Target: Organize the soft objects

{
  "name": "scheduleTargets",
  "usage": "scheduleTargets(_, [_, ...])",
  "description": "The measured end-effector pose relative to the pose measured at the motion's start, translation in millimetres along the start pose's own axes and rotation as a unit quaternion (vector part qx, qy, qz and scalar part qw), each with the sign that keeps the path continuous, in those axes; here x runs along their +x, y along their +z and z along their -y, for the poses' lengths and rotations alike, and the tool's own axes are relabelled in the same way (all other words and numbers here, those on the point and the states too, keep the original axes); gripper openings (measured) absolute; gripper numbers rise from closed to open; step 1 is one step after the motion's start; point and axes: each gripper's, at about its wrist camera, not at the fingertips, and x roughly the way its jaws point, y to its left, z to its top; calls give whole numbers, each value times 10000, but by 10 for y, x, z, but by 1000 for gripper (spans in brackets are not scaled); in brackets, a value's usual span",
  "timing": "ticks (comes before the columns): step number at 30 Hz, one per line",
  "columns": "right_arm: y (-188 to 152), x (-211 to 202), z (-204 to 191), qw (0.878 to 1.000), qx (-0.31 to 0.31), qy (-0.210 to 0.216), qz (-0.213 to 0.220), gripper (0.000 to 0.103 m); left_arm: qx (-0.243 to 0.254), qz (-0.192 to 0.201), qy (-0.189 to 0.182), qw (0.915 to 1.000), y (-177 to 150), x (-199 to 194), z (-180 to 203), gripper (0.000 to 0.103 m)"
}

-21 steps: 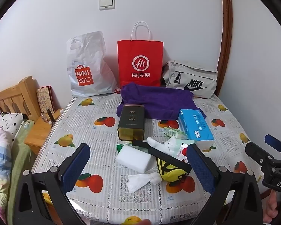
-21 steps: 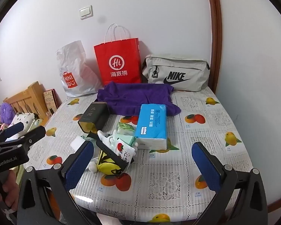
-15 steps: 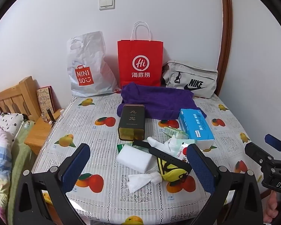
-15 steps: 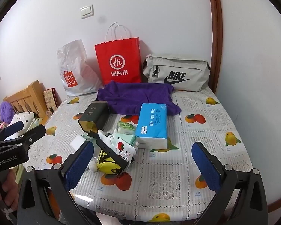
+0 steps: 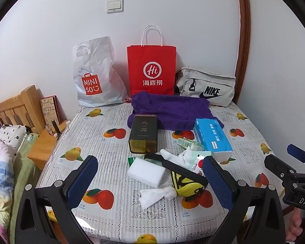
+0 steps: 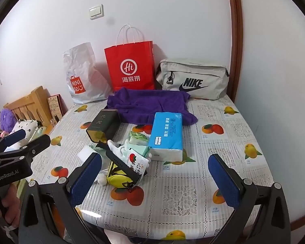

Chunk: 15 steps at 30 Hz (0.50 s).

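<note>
Both grippers, left gripper point(image 5: 150, 181) and right gripper point(image 6: 154, 177), hold their fingers wide and empty above the counter point(image 5: 116, 213) near the yellow pouch point(image 5: 186, 185).

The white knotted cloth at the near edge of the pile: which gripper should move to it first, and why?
Probably the left gripper: lower it toward the white knotted cloth, which lies just ahead between its open jaws, apart from the white foam block and touching only the yellow pouch. The right gripper stands further to the side.
</note>
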Motion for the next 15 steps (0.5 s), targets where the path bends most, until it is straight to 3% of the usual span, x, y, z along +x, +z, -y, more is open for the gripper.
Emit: scheduleTargets(15, [-4, -70, -39, 10000, -10, 26, 54, 103, 17, 14, 9, 10000, 23, -16, -2, 103])
